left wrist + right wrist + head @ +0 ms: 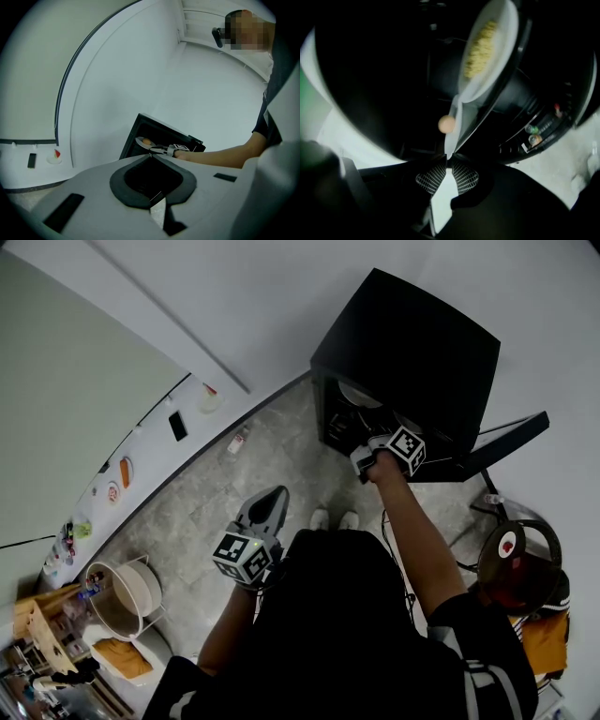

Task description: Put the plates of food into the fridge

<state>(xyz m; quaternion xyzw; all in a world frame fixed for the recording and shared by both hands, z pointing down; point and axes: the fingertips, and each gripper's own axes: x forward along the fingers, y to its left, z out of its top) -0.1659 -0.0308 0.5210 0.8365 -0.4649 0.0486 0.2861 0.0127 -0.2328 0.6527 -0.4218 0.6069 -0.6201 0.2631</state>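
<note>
- The plate, carrying a small round pale morsel, is at the mouth of the fridge. The right gripper pinches its near rim with its jaws narrow.
- The plate runs straight away from the claw, into the dark cavity. A noodle plate lies farther in.
- The left gripper is closed on nothing and hangs well back, near the person's body.

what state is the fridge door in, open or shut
Open: the fridge door stands swung out beside the fridge, and the right gripper holds a plate in its opening.
</note>
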